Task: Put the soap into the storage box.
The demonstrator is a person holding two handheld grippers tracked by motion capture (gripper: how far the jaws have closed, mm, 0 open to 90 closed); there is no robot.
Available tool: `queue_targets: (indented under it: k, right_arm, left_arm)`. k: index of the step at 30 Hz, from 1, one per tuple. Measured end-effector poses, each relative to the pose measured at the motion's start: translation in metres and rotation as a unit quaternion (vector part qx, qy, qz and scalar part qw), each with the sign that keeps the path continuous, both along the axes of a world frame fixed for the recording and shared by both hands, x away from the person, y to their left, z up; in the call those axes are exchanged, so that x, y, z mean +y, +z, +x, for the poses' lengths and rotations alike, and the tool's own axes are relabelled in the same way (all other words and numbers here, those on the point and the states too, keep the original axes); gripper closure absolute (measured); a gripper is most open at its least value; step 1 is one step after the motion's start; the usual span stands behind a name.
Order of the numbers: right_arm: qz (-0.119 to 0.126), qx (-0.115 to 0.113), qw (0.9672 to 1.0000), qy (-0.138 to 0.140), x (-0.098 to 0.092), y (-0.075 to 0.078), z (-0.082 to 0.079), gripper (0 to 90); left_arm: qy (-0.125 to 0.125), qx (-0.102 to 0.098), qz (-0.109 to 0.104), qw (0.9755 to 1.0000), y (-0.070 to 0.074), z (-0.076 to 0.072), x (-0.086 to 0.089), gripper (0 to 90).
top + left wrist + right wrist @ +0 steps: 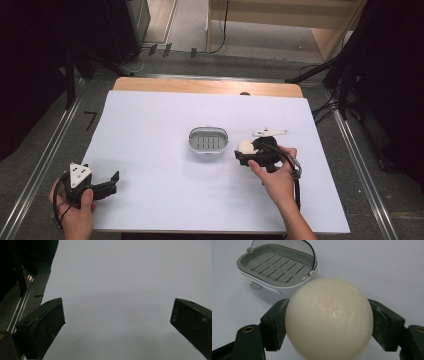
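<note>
Right gripper view shows the right gripper [329,322] with both jaws pressed on a cream round soap [329,320], just beside the open grey soap dish [279,267]. I judge the carrying step is in hand; next, lower it onto the slotted tray. The left gripper [117,317] rests wide open, holding nothing.

Soap dish [208,141] only obstacle, mid-table [150,210]; bare sheet around.
</note>
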State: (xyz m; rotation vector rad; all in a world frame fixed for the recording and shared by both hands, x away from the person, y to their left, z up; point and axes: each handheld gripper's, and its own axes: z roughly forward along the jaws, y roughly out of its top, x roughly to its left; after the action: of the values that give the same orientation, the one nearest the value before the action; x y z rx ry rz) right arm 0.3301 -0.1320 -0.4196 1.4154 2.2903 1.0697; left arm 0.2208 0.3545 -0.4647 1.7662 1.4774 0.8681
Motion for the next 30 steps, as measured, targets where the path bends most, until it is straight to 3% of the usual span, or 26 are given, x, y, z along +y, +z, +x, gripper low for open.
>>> queue_targets:
  k: [30]
  right_arm:
    - [0.000, 0.001, 0.9996, 0.029, 0.047, 0.012, 0.019, 24.9]
  left_arm:
    - [-0.002, -0.001, -0.002, 1.0000, 0.000, 0.000, 0.000, 0.0]
